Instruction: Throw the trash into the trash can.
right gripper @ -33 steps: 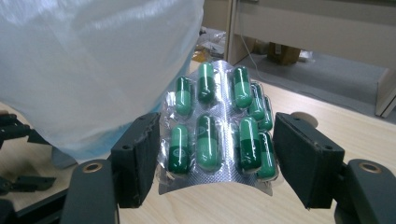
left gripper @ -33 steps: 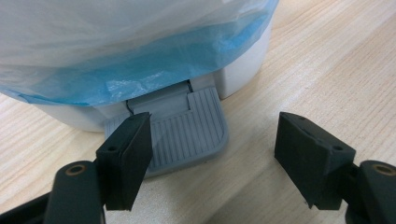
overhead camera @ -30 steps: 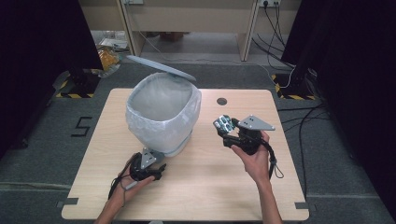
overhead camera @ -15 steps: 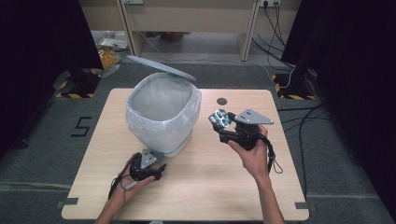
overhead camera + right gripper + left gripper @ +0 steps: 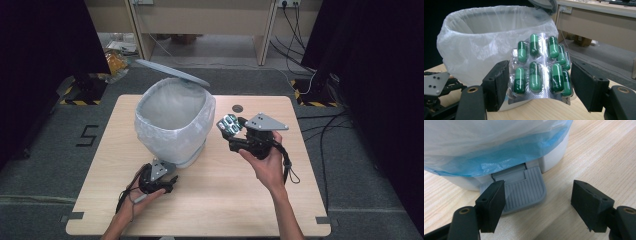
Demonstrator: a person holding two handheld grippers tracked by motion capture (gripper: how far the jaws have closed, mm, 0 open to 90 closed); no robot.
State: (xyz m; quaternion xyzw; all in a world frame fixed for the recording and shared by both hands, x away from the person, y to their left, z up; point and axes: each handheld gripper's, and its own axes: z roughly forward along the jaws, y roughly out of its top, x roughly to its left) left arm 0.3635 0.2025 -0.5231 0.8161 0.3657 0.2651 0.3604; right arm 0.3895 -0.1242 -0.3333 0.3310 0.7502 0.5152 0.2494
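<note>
The blister pack point(image 5: 540, 70) of green capsules is sitting clamped between the right gripper's point(image 5: 235, 131) jaws, just beside the lined bin point(image 5: 172, 125), whose lid point(image 5: 172, 72) is standing open. The left gripper point(image 5: 537, 203), nearly clenched and grasping nothing, is straddling the grey pedal point(image 5: 524, 188) on the table point(image 5: 300, 200).

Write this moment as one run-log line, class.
left claw: pressing bin pedal | lid: open | right claw: gripping capsule blister pack beside lined bin
</note>
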